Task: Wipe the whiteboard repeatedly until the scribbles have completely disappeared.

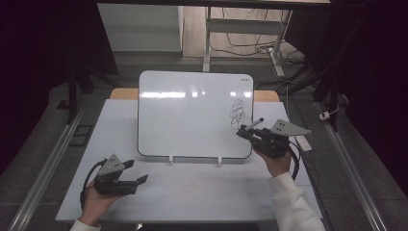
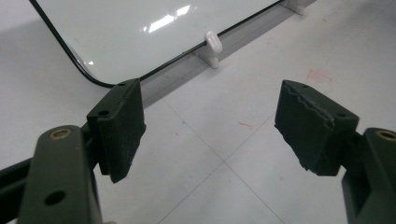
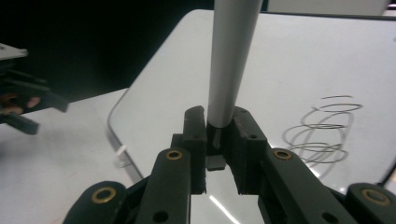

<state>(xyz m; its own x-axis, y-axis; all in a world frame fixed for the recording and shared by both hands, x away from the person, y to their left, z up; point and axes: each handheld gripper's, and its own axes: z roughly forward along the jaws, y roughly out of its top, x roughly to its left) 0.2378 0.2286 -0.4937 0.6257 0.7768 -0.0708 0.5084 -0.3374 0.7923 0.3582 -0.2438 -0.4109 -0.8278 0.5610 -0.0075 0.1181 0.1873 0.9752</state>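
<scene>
A white rectangular whiteboard with a thin black rim (image 1: pixel 192 113) stands propped on two small white plastic feet (image 1: pixel 170 159) near the far middle of the pale grey table (image 1: pixel 192 197), leaning back so that its glossy face catches the ceiling lights. On the right part of that face sits a black looping scribble (image 1: pixel 237 114). The right tongs (image 1: pixel 248 131), held in a hand in a white sleeve (image 1: pixel 293 202), hover in front of the board's lower right area, just below the scribble; they are pressed together on a slim grey marker pen with a dark tip (image 1: pixel 253 124), which juts up and to the right from between the pads. In the right gripper view the pen's silvery barrel (image 3: pixel 231 60) rises straight from the pinch, with the scribble (image 3: pixel 327 130) off to its right on the board. The left tongs (image 1: pixel 135 171) sit low over the table's near left part, well apart from the board's lower left corner, and their black pads (image 2: pixel 122 128) are spread wide with nothing but bare table between them. A few faint reddish marks (image 2: pixel 319 75) show on the table near the board's foot.
</scene>
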